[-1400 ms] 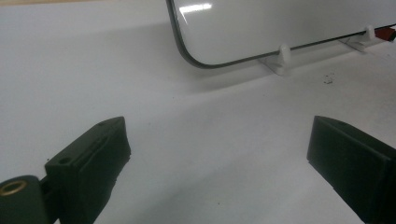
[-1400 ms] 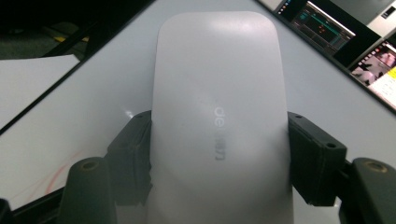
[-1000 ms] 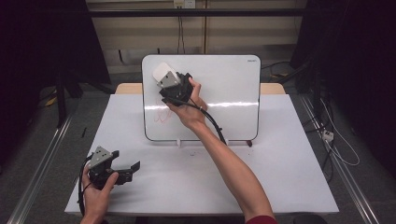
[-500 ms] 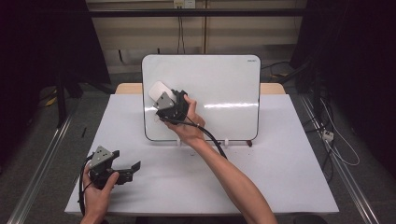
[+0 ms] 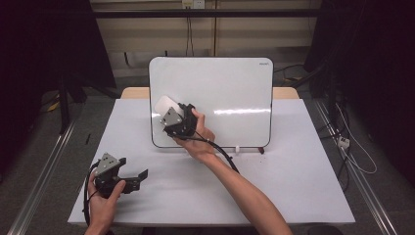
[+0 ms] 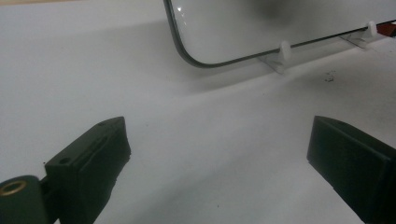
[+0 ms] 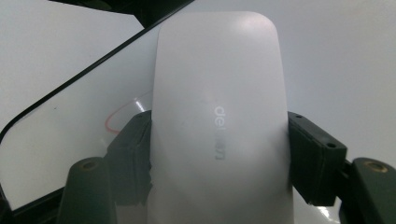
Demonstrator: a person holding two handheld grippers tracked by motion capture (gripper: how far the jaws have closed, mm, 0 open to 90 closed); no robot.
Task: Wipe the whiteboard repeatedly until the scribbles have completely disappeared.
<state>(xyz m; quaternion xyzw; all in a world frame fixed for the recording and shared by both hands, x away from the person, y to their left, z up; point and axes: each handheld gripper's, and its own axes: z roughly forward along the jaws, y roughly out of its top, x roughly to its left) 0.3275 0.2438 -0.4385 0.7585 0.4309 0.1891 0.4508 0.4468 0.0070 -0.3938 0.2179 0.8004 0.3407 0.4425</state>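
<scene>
**Eraser working down the whiteboard**

Right hand-held gripper [image 5: 172, 119] clamped on white eraser [image 7: 217, 116], now lower, toward 7 o'clock on whiteboard [image 5: 230, 88]. Red mark [image 7: 116, 119] left there, wipe unfinished. Left hand-held gripper [image 5: 139, 176] open, idle on worktop [image 5: 293, 186].

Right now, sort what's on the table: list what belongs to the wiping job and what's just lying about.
In the job:
- white eraser, clamped in the right gripper
- whiteboard with a red mark

Lying about:
- left gripper, open, idle over the table
- small dark bit by the board's foot
</scene>
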